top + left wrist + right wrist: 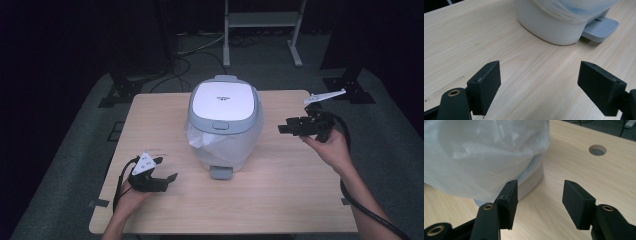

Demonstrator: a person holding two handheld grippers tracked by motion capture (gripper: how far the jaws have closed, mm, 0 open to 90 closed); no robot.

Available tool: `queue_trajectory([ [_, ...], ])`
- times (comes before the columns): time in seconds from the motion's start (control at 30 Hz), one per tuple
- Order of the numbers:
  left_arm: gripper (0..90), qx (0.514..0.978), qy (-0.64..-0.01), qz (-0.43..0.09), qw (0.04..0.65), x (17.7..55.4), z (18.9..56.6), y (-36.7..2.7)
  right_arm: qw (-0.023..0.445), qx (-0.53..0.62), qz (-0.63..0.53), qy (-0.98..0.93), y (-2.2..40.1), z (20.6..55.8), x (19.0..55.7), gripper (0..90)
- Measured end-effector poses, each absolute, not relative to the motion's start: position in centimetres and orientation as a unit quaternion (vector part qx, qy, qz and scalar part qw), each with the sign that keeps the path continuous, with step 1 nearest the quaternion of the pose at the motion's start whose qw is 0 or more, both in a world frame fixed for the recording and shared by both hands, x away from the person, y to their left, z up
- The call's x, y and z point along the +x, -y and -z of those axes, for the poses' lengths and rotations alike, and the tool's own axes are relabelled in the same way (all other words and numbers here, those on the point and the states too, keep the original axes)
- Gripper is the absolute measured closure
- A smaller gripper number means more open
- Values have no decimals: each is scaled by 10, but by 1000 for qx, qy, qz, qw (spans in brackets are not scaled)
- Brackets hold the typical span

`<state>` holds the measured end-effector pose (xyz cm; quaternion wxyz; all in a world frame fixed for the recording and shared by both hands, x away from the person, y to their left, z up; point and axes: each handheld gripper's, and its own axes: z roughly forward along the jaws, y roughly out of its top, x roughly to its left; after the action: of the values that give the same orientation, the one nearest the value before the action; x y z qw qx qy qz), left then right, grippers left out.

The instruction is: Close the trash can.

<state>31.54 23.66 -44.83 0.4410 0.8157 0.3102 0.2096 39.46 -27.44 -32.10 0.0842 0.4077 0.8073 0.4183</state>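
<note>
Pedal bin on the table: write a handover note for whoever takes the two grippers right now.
Left gripper: open, empty, low over the table at the front left, jaws towards the pedal bin.
Right gripper: open, empty, held above the table to the right of the bin, jaws pointing at its side, not touching.
Bin: middle of the table, lid shut, foot pedal facing the person. A clear plastic liner hangs over the outside of the body.
Done: nothing that can be told from here.
Left: probably closing in on the liner or lid; no contact yet.

Bin (486, 157) top beyond frame edge
</note>
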Motion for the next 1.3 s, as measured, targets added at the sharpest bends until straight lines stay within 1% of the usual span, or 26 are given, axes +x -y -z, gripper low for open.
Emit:
queue_trajectory([
  [0.1, 175, 815, -310, -211, 441, 314, 448, -237, 82, 414, -413, -807, 276, 329, 392, 441],
  [0.17, 159, 815, -313, -213, 440, 313, 448, -237, 80, 415, -413, -807, 277, 333, 391, 440],
  [1.3, 158, 815, -317, -216, 434, 310, 449, -238, 55, 433, -395, -808, 283, 390, 370, 405],
])
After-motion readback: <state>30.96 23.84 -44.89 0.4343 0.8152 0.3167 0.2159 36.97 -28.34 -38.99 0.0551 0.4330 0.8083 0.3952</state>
